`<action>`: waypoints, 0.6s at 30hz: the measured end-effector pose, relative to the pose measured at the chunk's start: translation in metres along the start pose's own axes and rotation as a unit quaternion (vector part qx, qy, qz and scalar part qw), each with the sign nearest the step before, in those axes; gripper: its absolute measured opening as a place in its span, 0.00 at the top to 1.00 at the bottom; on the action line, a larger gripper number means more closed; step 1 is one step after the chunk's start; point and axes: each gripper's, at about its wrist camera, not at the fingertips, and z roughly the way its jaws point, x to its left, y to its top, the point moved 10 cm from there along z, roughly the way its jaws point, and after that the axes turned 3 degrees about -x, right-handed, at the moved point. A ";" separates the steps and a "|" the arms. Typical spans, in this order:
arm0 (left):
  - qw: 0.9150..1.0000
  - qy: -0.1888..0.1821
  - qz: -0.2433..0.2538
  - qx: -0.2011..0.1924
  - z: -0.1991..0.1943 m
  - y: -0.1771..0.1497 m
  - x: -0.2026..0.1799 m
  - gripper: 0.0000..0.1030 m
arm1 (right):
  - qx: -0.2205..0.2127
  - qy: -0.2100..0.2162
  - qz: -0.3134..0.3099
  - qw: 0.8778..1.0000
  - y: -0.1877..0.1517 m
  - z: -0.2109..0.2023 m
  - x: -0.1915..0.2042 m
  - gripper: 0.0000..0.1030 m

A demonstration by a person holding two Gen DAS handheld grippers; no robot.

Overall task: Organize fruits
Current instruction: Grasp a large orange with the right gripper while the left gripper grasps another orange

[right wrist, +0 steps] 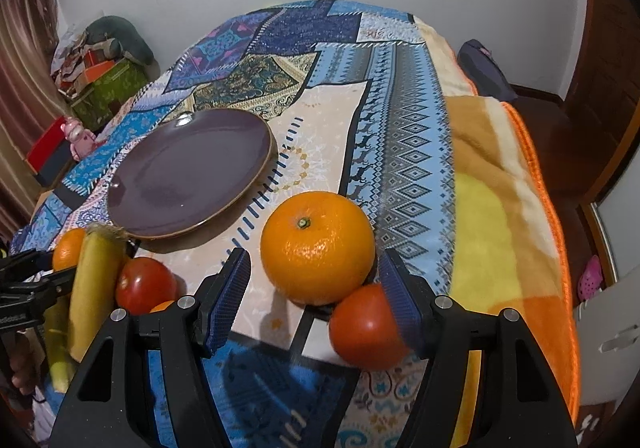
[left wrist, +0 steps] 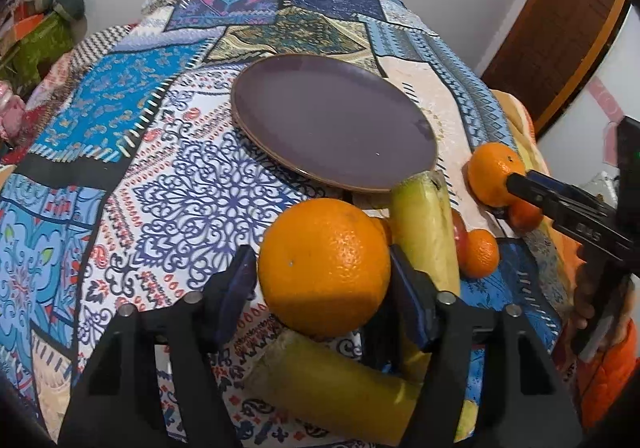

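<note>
Straddling a large round orange (left wrist: 324,268) with a dimpled peel, the left gripper (left wrist: 322,288) has its blue pads apart, one on each side of the fruit; whether they press on it yet cannot be told from the left wrist view. That fruit looks firm and fairly heavy, with a waxy skin that may slip, so the widest middle is the sensible place to squeeze, gently. Just near it lies a pale yellow-green banana (left wrist: 332,388), and a second banana (left wrist: 426,232) runs away to its right; both look soft and easily bruised, better taken across the middle than at the ends.

In the right wrist view the right gripper (right wrist: 314,288) also stands apart, around a smaller orange mandarin (right wrist: 318,248) with its green stem button upward. A smooth red tomato (right wrist: 366,328) sits touching it, near and right, partly behind the right pad. The tomato is probably the most delicate item: thin-skinned, slick, likely to roll. Another red tomato (right wrist: 146,284) rests to the left beside the bananas.

Farther off, the flat round purple plate (right wrist: 192,176) lies empty on the patterned blue patchwork cloth (right wrist: 400,152), presumably where the fruit belongs.
</note>
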 end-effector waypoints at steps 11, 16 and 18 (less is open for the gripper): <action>1.000 -0.006 -0.011 -0.007 -0.002 0.000 0.002 0.39 | 0.029 -0.004 -0.022 0.999 -0.001 0.022 0.000 0.33; 1.000 0.017 -0.007 -0.016 -0.009 0.002 0.007 0.39 | 0.041 -0.019 -0.052 0.998 -0.004 0.028 0.001 0.33; 0.999 0.027 -0.001 -0.022 -0.013 0.003 0.008 0.39 | 0.040 -0.020 -0.052 0.998 -0.003 0.029 0.000 0.35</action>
